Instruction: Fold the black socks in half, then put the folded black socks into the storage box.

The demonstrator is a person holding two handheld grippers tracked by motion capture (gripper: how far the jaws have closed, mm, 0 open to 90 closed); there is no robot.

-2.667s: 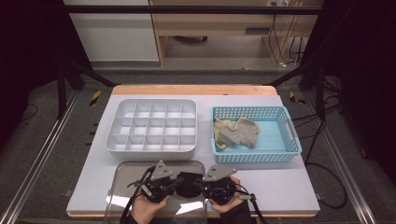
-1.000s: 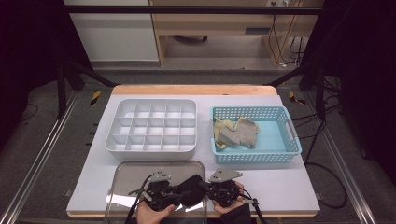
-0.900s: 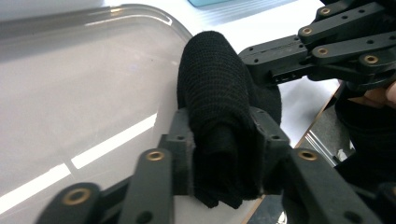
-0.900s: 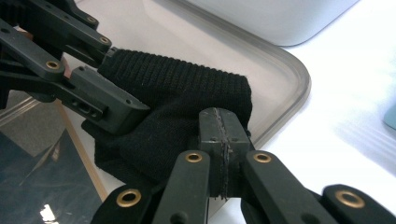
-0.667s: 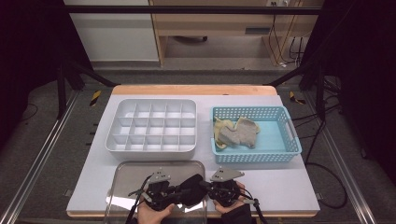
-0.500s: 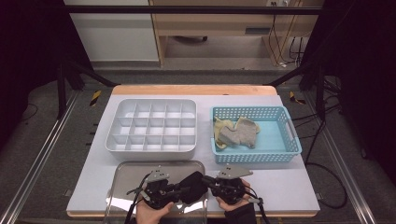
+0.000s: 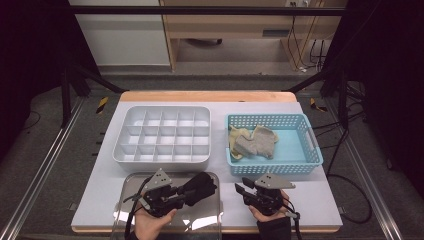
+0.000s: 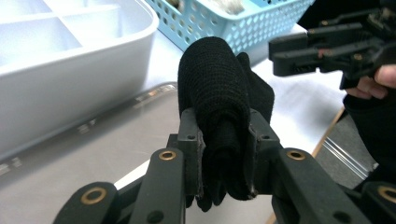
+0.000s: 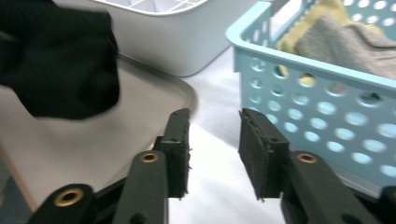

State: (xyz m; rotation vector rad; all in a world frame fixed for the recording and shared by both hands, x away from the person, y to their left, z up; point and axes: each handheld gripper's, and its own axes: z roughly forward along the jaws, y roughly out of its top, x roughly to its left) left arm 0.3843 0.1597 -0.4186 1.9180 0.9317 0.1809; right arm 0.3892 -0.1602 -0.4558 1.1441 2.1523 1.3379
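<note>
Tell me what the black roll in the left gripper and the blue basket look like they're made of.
The black roll looks like knitted fabric, matte, with a fine ribbed weave, probably a rolled sock. The blue basket looks like moulded plastic, smooth and slightly glossy, with rows of round holes in its walls.

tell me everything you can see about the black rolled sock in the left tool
The black rolled sock is dark knitted fabric, folded into a thick bundle with a rounded end sticking out past the jaws. The left tool pinches its lower part between both pads, holding it above the metal tray. It touches nothing else; the right tool stands apart, with nothing between its jaws.
</note>
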